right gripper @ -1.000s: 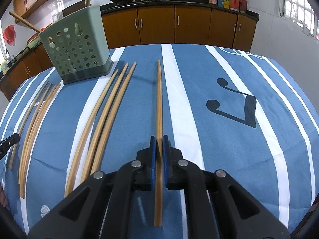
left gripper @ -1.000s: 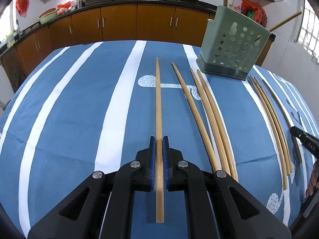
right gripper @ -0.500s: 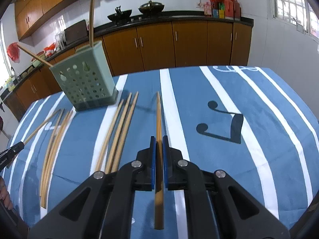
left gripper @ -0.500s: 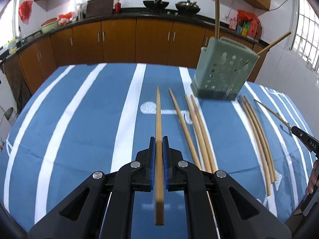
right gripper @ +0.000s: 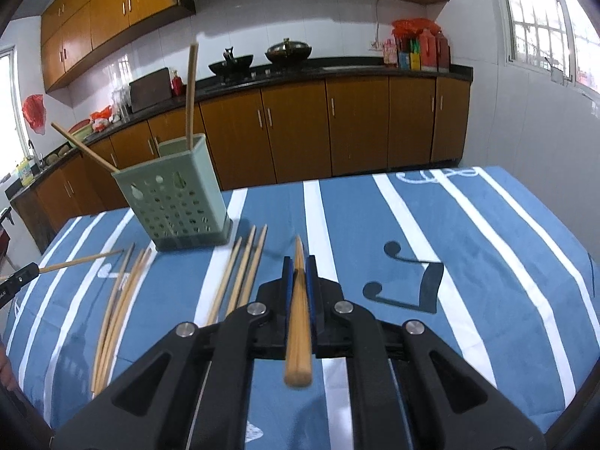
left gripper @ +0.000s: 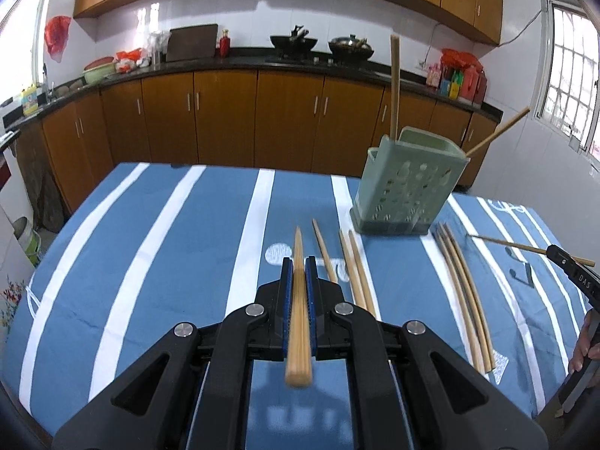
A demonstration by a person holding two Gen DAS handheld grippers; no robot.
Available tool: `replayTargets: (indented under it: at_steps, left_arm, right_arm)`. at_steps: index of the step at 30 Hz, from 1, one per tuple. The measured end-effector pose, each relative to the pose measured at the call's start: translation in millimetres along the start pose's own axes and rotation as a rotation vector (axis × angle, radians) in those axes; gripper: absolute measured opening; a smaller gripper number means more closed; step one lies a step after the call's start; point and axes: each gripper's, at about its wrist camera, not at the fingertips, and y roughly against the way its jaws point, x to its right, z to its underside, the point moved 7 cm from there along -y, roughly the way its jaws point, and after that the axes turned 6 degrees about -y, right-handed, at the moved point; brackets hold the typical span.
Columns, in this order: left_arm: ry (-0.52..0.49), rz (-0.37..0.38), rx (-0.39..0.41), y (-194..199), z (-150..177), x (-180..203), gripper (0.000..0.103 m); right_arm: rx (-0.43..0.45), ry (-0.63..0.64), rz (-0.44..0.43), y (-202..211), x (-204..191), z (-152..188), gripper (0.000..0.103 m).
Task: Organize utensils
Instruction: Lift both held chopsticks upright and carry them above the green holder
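Note:
My left gripper [left gripper: 299,262] is shut on a bamboo chopstick [left gripper: 298,315] held above the blue striped tablecloth [left gripper: 168,262]. My right gripper [right gripper: 299,262] is likewise shut on another bamboo chopstick [right gripper: 298,322], lifted off the cloth. A green perforated utensil holder [left gripper: 407,191] stands ahead to the right in the left wrist view, with two chopsticks [left gripper: 394,86] poking out of it. In the right wrist view the holder [right gripper: 174,202] stands ahead to the left. Loose chopsticks [left gripper: 356,270] lie on the cloth, and a second bundle [left gripper: 463,292] lies further right.
Wooden kitchen cabinets [left gripper: 225,120] and a dark counter with woks run behind the table. The other gripper's tip [left gripper: 573,273] with its chopstick shows at the right edge of the left wrist view. A window [left gripper: 570,63] is on the right wall.
Both grippers have risen with their chopsticks, which were lying along the cloth and are now lifted. The view has tilted up, so the table and holder look farther off.

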Motion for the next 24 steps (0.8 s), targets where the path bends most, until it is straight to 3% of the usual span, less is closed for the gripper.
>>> replayTargets:
  at_steps: [13, 17, 24]
  left_arm:
    - [-0.026, -0.023, 0.109, 23, -44, 0, 0.007]
    - [-0.06, -0.019, 0.14, 34, -58, 7, 0.007]
    - [-0.107, 0.051, 0.219, 66, -98, 30, 0.007]
  right_arm:
    - [0.104, -0.005, -0.038, 21, -10, -37, 0.008]
    - [0.125, 0.0, -0.092, 32, -22, -56, 0.008]
    - [0.177, -0.005, -0.261, 77, -50, -106, 0.008]
